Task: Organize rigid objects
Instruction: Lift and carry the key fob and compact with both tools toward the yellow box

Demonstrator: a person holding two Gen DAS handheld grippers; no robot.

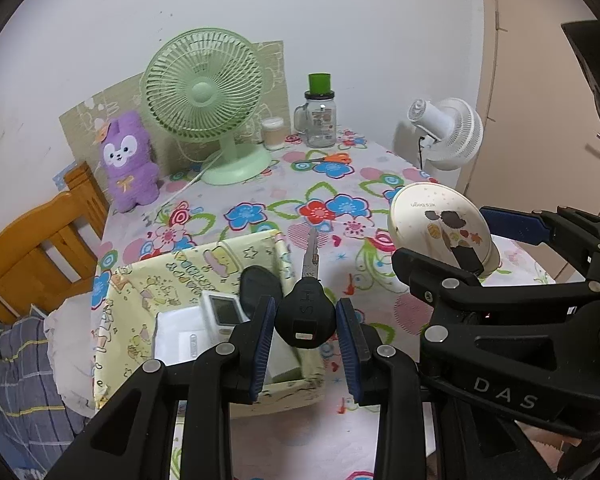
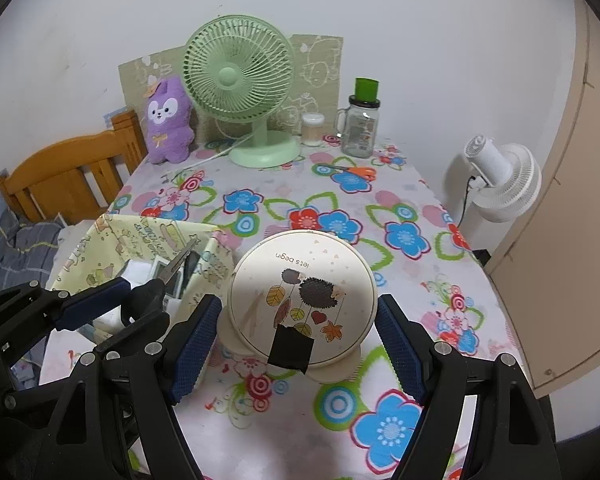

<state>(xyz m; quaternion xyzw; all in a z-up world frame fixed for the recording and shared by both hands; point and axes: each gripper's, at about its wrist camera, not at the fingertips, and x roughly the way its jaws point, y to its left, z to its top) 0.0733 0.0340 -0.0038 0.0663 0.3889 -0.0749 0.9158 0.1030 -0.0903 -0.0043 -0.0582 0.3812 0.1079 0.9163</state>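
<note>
Left wrist view: left gripper (image 1: 305, 322) jaws pinch the pliers (image 1: 306, 312) by rounded handles (slippery); right gripper (image 2: 296, 338) jaws straddle the round tin (image 2: 300, 300), which could tip free.

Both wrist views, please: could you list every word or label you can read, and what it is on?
"let's begin": round cream tin, upside down here.
"SH": black pliers handle.
"DAS": right gripper body.
Yellow fabric basket lettering, glass jar label: too distorted or small to read.
</note>
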